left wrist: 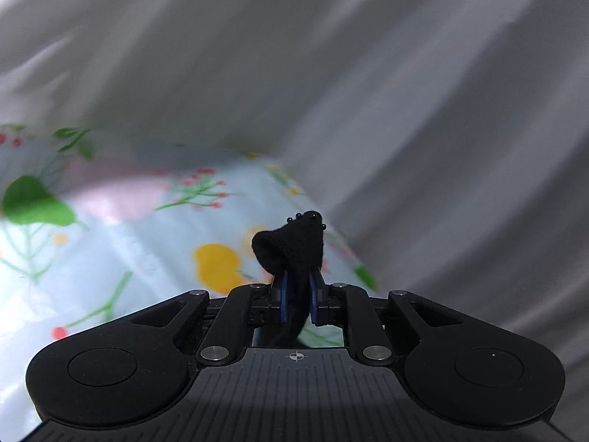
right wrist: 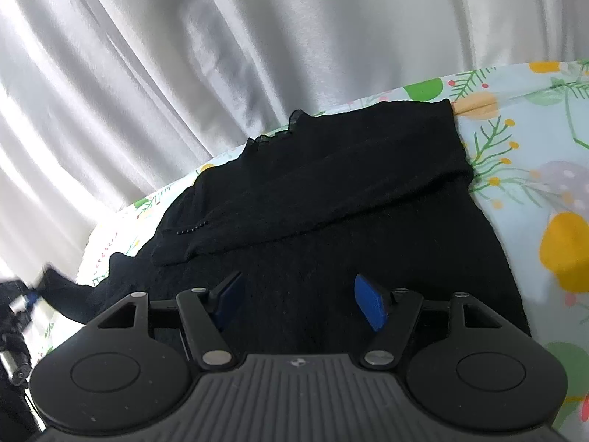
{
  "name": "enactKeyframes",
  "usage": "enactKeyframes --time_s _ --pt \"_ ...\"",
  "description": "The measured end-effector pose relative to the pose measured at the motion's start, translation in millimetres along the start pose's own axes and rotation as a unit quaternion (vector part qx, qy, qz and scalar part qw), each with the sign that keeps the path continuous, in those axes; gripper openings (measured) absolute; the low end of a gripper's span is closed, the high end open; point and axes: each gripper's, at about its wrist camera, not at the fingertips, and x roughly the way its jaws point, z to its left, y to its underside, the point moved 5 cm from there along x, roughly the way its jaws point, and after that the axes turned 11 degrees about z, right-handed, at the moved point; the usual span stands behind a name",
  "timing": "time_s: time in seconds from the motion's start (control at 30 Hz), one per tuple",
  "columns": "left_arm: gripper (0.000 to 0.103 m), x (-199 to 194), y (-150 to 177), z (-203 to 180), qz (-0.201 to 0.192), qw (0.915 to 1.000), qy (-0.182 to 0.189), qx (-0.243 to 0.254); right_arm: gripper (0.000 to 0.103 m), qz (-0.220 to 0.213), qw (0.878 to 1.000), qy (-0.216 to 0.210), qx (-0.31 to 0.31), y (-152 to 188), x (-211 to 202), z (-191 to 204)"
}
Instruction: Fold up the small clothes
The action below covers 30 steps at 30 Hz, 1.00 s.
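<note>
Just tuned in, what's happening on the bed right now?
A person is folding a black knit garment on a floral sheet, a gripper in each hand. The left gripper is shut on a bunched corner of the black fabric, which sticks out past its fingers. The right gripper is open over the garment's near part, gripping nothing. The far part is already folded over. Pale curtains hang behind.

A black knit garment (right wrist: 331, 191) lies spread on the floral sheet (right wrist: 533, 154), its upper part folded over into a flat band across the body. One bead-trimmed corner (left wrist: 294, 246) is bunched up and lifted off the sheet.
</note>
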Motion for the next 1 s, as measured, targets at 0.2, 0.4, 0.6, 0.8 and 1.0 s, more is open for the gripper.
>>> enactKeyframes --time_s 0.2,0.4,0.6,0.8,1.0 --pt "0.017 -13 84 -160 0.053 0.9703 0.138 0.192 0.067 -0.014 1.0 -0.009 0.007 1 -10 -1" --pt "0.054 21 203 -206 0.181 0.9365 0.117 0.277 0.067 -0.005 1.0 -0.013 0.007 2 -14 -10" --pt "0.067 31 217 -164 0.205 0.9521 0.01 0.227 0.076 0.047 0.999 -0.019 -0.015 0 7 -7" --pt "0.076 25 197 -133 0.164 0.96 -0.054 0.22 0.088 0.012 0.993 0.036 -0.115 -9 40 31" --pt "0.081 30 206 -119 0.151 0.9503 -0.091 0.256 0.089 0.058 0.992 0.046 -0.106 -24 95 40"
